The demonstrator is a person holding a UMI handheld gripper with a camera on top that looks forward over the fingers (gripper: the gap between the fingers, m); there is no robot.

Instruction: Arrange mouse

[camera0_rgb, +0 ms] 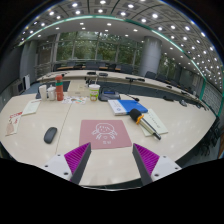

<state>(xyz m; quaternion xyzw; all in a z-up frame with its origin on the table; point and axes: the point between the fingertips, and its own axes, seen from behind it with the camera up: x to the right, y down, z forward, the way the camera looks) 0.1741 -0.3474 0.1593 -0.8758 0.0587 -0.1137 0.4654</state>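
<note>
Gripper view finds the gripper (112,160) spread open and empty, mouse (50,134) at ten o'clock, probably light, rigid, slick; pinch its sides

The print on the pink mat (105,133) is too small to read. Bottles (55,90) and papers (14,122) beyond blur together; the gripper (110,158) body is cut off below.
</note>
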